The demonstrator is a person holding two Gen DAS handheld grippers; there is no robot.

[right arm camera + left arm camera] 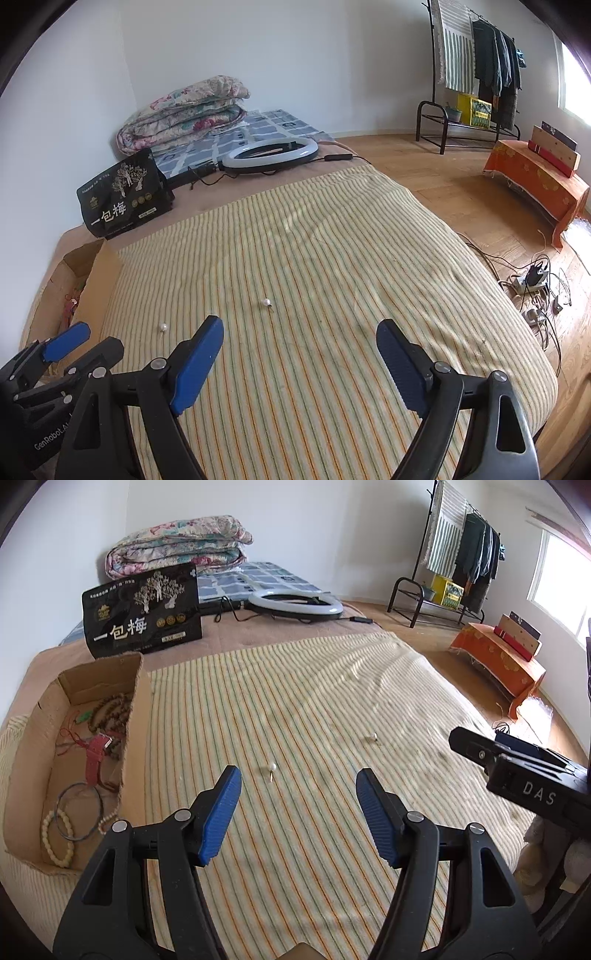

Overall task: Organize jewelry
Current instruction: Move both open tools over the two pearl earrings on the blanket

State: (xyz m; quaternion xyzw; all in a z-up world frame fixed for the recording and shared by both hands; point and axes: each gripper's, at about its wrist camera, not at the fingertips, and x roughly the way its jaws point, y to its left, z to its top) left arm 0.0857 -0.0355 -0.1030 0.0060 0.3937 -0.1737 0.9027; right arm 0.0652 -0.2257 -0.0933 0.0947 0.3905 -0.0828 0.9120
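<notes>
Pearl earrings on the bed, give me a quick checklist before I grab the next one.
1. Left gripper open and empty: ok.
2. Right gripper open and empty: ok.
3. Near pearl earring lies free on the striped blanket: ok.
4. Second pearl earring apart from the first: ok.
5. Cardboard box open with room among the bracelets: ok.
6. Earring backs attached: cannot tell.

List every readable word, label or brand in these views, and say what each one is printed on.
"一包梅": large white characters on the black bag standing behind the cardboard box.
"DAS": white letters on the right tongs' black body, seen from the left wrist.
"GenRobot.AI": on the left tongs' body, seen from the right wrist; its end is cut off.
The bag's smaller print and gold seals: too small to read.
</notes>
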